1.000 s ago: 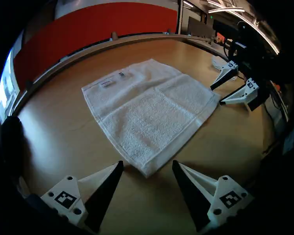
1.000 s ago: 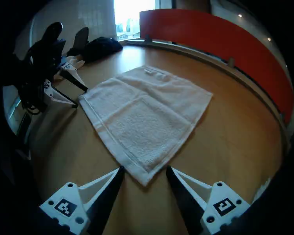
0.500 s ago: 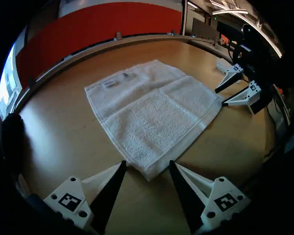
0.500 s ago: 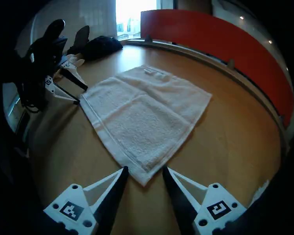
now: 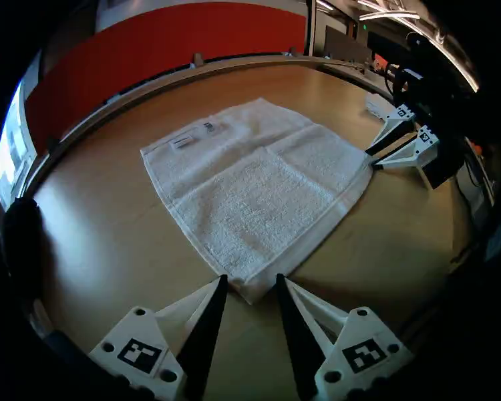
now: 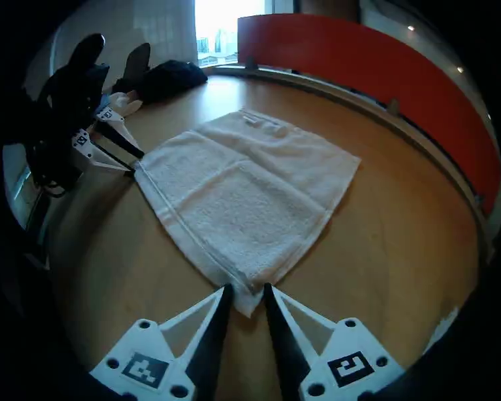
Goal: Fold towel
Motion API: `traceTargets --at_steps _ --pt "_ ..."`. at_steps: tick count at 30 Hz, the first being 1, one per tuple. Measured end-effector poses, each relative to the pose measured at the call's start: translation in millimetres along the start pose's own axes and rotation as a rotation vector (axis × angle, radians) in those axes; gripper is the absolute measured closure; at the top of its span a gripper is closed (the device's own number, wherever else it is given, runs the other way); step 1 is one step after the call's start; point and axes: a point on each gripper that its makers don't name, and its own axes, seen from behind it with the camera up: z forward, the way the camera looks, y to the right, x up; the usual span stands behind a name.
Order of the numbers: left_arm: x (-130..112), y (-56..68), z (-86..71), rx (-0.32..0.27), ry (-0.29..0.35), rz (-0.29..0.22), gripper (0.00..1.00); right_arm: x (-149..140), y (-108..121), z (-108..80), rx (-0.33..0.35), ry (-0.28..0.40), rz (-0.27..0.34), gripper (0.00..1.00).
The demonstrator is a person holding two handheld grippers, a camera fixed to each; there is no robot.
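On a wooden table [image 5: 117, 220] before a red panel [image 5: 184, 40], a white towel [image 5: 257, 194] lies flat, left gripper [image 5: 250, 284] and right gripper [image 6: 247, 289] each set narrow astride adjacent corners — apparently to lift one edge over — though whether either truly pinches cannot be told.

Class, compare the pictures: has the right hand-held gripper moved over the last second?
Yes. The right hand-held gripper has closed inward: its finger gap narrowed until both tips flank the near corner of the white terry towel on the wooden table.
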Motion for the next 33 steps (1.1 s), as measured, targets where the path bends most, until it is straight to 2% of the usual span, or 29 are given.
traceTargets --at_steps 6,10,14,26,33 --pt "0 -1.0 0.0 0.008 -0.007 -0.012 0.74 2 -3 0.6 0.014 -0.005 0.004 0.84" --pt "1 0.6 -1.0 0.001 -0.012 -0.021 0.80 5 -6 0.7 0.021 -0.002 0.008 0.89" --pt "3 2.8 -4.3 -0.014 -0.012 -0.033 0.82 7 -8 -0.5 0.019 0.005 0.007 0.91" --pt "12 -3.0 -25.9 -0.003 0.005 -0.065 0.82 24 -12 -14.0 0.023 0.044 0.033 0.91" --pt "14 3.2 -42.4 -0.022 -0.007 -0.081 0.82 39 -15 -29.5 0.023 0.064 0.034 0.91"
